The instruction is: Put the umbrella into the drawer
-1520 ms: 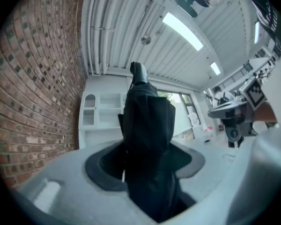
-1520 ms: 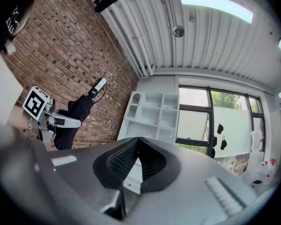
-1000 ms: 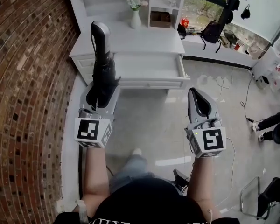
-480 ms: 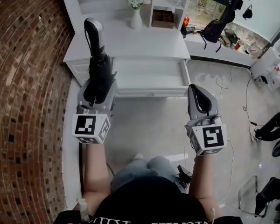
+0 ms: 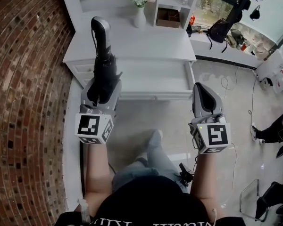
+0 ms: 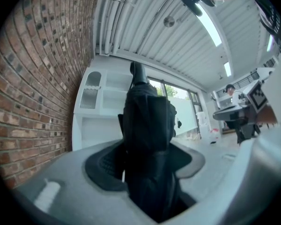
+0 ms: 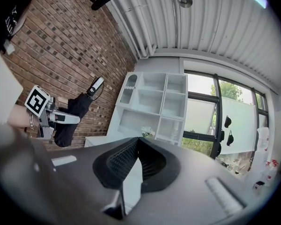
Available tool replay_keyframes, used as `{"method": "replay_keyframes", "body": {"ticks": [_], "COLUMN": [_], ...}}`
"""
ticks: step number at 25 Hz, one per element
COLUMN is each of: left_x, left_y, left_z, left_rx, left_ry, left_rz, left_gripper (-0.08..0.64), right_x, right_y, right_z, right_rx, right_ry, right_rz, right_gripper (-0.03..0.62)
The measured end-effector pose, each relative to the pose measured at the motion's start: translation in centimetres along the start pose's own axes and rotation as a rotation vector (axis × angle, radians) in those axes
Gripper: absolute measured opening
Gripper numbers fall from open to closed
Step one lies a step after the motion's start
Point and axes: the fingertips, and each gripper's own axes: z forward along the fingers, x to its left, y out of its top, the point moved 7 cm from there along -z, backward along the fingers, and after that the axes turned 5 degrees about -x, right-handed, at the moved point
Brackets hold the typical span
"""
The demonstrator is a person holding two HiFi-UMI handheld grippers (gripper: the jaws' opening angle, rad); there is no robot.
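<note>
A folded black umbrella with a grey handle lies lengthwise in my left gripper, which is shut on its fabric body. In the left gripper view the umbrella fills the gap between the jaws. Its handle end reaches over the left part of the white cabinet. The cabinet's drawer stands pulled out, just right of the umbrella. My right gripper hovers in front of the drawer's right corner, and in the right gripper view its fingertips meet with nothing held.
A brick wall runs close along the left. A vase of flowers and open shelves stand on the cabinet. A backpack, floor cables, a person's legs and a chair are on the right.
The person has stepped nearer the cabinet, carrying both grippers forward. The umbrella stays in the left gripper, with its handle farther over the cabinet top.
</note>
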Motion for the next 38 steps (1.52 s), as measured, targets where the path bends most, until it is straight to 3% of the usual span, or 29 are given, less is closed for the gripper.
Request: {"method": "replay_keyframes", "body": {"ticks": [8, 25, 38], "left_x": [0.2, 0.7, -1.0], "left_y": [-3.0, -6.5, -14.7], "left_z": [5.8, 24.1, 30.8], "left_rx": [0.053, 0.13, 0.331], "left_ry": [0.007, 0.037, -0.045], "left_rz": [-0.004, 0.026, 0.031], "left_gripper": [0.245, 0.247, 0.249], "right_x": [-3.9, -16.8, -20.1], "right_y": [-2.9, -8.4, -14.4], "right_z": [5.3, 18.7, 24.5], "right_rx": [0.012, 0.025, 0.136], "right_ry": [0.013, 0.044, 0.12], "right_rz": [0.042, 0.126, 0.169], "right_gripper": [0.003, 0.003, 0.003]}}
